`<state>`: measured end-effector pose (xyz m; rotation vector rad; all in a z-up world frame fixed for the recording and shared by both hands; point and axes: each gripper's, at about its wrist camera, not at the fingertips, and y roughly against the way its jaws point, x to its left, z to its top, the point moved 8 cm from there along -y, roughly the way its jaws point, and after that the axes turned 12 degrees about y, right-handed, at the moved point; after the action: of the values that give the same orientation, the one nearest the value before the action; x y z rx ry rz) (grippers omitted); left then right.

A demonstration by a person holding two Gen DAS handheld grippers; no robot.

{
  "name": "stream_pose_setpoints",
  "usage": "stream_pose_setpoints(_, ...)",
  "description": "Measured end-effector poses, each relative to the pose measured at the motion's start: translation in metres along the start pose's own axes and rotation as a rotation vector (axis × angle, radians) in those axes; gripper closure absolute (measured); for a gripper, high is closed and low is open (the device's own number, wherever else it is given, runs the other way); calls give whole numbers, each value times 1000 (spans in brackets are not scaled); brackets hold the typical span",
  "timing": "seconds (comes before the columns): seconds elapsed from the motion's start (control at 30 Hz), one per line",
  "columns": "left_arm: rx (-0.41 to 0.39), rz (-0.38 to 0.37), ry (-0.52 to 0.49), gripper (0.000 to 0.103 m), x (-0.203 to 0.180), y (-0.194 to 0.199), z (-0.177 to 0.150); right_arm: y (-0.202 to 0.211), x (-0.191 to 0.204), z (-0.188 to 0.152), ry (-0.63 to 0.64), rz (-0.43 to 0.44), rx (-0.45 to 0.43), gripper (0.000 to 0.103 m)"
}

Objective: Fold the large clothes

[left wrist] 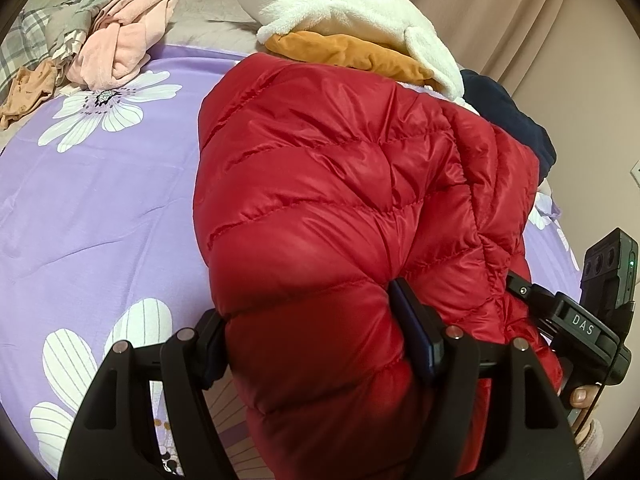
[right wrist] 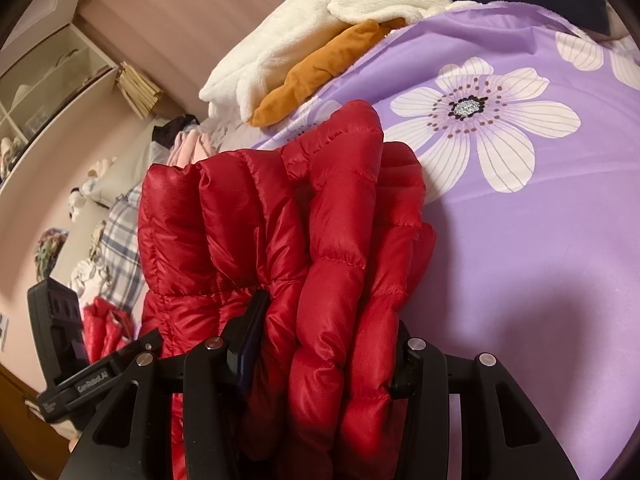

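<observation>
Visibly puffy, the glossy red quilted jacket [left wrist: 320, 200] lies bunched in folds.

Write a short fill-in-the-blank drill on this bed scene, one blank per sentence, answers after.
1. Both grippers are shut on the puffy ____ jacket.
2. The bedspread is purple with large white ____.
3. The white fleece lies on top of a garment coloured ____.

Missing words: red; flowers; orange
</observation>
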<state>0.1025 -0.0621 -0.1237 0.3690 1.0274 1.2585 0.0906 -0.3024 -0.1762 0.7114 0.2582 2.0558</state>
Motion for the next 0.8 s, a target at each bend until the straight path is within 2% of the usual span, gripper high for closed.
stream_pose_setpoints(0.8,0,63,-26,30,-4,3,-1,0,0,0,-4,-30,17,55)
